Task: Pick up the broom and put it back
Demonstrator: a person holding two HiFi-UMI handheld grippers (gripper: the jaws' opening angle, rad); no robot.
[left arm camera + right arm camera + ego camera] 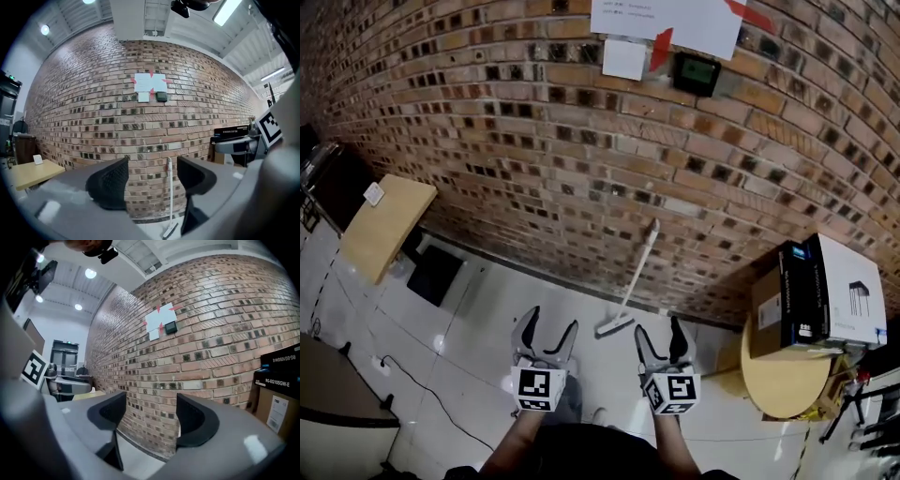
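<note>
The pale tiled floor (487,323) carries the broom (635,274): its head rests on the tiles just beside the wall base, and its handle leans against the brick. A black cable (420,379) lies at the left. A round wooden table (783,386) bears a cardboard box (820,295).

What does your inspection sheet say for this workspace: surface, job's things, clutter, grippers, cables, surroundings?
Surface: pale glossy tiled floor.
Job's things: white long-handled broom leaning on the red brick wall, head on the floor, untouched.
Clutter: black-and-white cardboard carton on a round wooden table, right.
Grippers: left gripper and right gripper both open, empty, short of the broom.
Cables: thin black cable on the floor, left.
Surroundings: white paper sheets on the wall; rectangular wooden tabletop, left.
</note>
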